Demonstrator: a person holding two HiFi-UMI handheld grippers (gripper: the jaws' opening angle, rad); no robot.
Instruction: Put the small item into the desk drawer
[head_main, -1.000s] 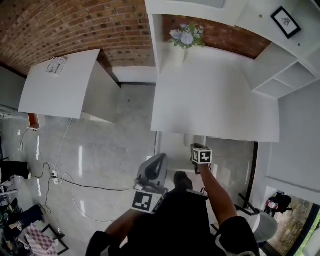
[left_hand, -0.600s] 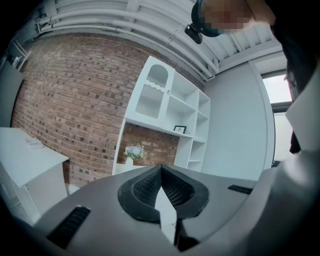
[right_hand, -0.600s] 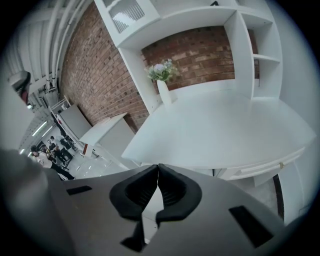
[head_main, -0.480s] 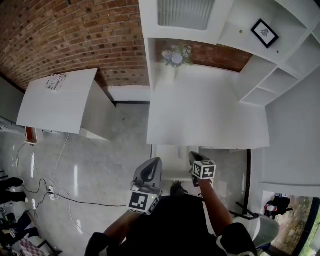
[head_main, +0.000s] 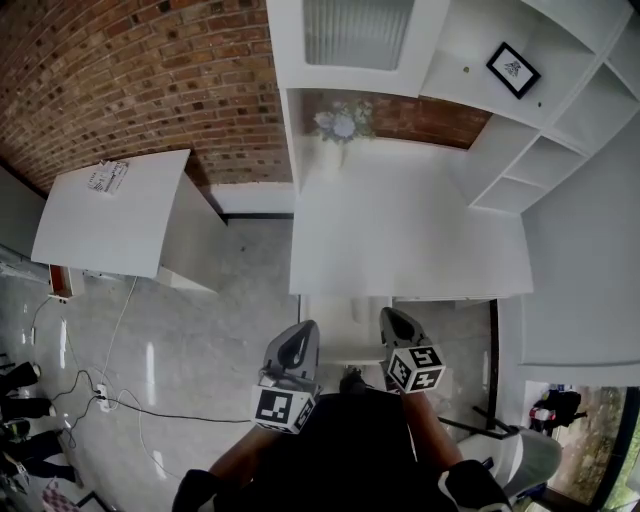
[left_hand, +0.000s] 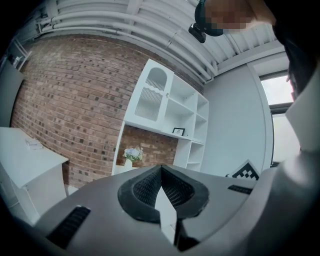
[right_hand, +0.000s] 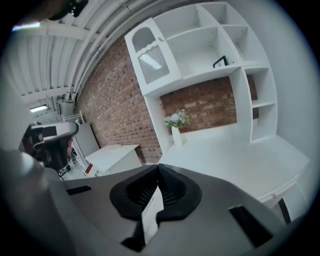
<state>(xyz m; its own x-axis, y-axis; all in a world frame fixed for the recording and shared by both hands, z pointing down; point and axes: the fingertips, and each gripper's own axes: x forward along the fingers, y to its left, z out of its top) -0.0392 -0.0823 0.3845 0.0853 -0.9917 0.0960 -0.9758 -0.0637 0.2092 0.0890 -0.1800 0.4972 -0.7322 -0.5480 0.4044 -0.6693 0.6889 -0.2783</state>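
White cabinet (head_main: 110, 215), flat-topped, stands by the rough brick wall (head_main: 150, 80). The left gripper (head_main: 306, 330) has its ribbed black jaws pressed together, empty. The desk drawer (head_main: 345, 325), a shallow white box, is pulled out between the grippers; the small item can't be made out. The right gripper (head_main: 392, 318) is likewise closed on nothing. On the smooth desk (head_main: 400, 240) a vase (head_main: 335, 152) holds pale flowers; a shelf compartment holds a framed picture (head_main: 513, 68).

our grey plastic left gripper (head_main: 298, 342), jaws together and empty, our matching right gripper (head_main: 400, 328) beside it, jaws likewise closed
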